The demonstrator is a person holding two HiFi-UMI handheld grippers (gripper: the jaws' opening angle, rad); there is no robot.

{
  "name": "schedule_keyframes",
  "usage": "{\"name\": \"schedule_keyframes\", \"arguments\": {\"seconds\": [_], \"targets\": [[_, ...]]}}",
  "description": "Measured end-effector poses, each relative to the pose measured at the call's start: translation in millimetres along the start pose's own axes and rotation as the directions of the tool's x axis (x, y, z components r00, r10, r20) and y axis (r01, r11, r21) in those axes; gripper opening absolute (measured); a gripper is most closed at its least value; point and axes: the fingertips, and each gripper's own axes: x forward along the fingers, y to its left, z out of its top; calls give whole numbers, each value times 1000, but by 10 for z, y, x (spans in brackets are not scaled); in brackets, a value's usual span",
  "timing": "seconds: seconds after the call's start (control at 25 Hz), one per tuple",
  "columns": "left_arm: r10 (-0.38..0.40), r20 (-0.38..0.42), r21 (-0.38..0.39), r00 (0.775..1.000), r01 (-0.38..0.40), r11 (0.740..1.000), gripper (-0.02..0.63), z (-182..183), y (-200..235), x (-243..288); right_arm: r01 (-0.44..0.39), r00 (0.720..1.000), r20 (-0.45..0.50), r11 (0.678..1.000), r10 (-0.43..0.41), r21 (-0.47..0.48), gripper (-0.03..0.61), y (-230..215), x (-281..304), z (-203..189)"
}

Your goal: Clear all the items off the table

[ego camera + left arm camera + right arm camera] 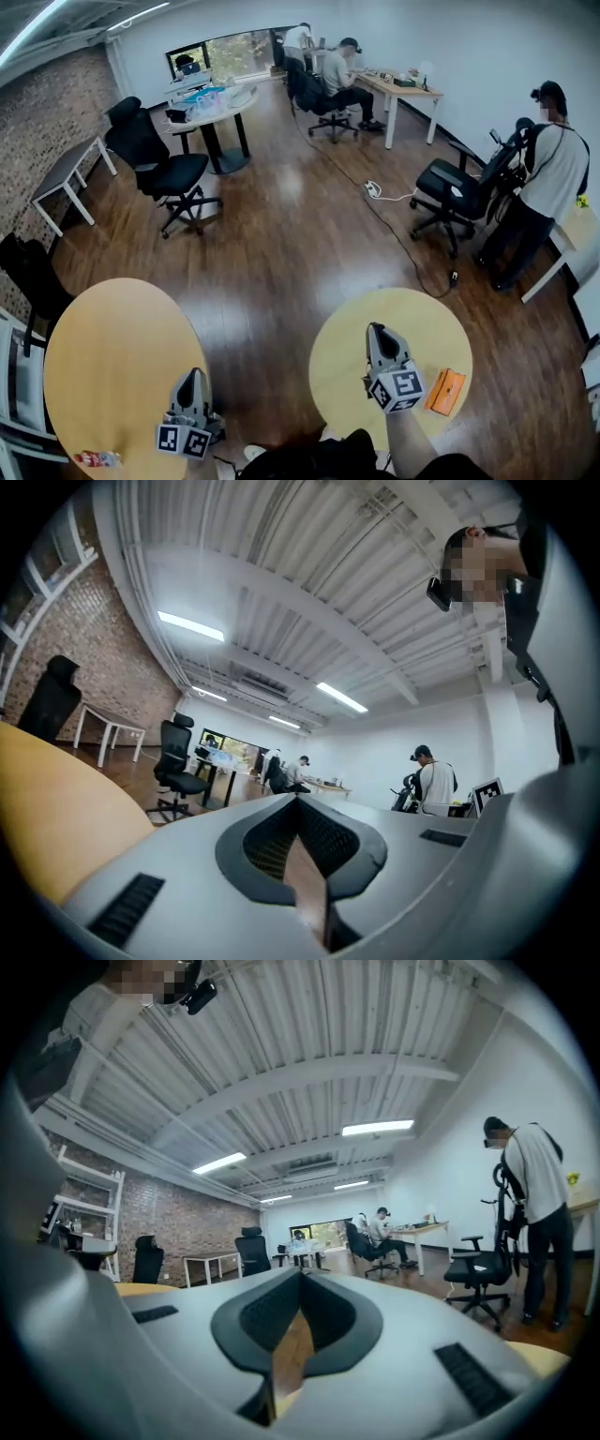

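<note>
Lying blurred, red item [98,458], perhaps a packet.

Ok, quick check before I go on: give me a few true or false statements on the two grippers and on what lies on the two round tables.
1. The left gripper and the right gripper are both shut, with nothing between their jaws. True.
2. An orange item lies on the right round table. True.
3. The right gripper holds the orange item. False: it lies on the table, unheld.
4. The left round table has nothing on it. False: a small red and white item lies near its near edge.
</note>
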Motion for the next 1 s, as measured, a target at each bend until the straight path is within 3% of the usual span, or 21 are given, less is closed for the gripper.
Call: {"name": "schedule_keyframes", "arguments": {"seconds": [0.32,0.48,0.6,0.72,0.84,1.0], "targets": [[167,136,10,976,-170,985,2,369,807,-1012,-206,977,33,975,209,-83,3,1348,411,211],[247,191,41,950,-259,965,2,651,1218,-1565,-334,941,25,936,339,-108,3,2284,580,176],[322,236,50,917,-343,938,2,849,1526,-2054,-446,893,11,887,450,-117,3,3066,732,78],[431,273,46,860,-459,887,2,1023,1757,-2647,-569,821,-17,814,571,-115,3,3856,833,-41],[545,293,48,786,-581,812,2,1118,1971,-3220,-675,737,-45,731,674,-103,3,4611,879,-155],[674,337,43,658,-726,687,2,1276,2077,-3860,-797,603,-80,596,793,-97,4,5510,914,-224]]}}
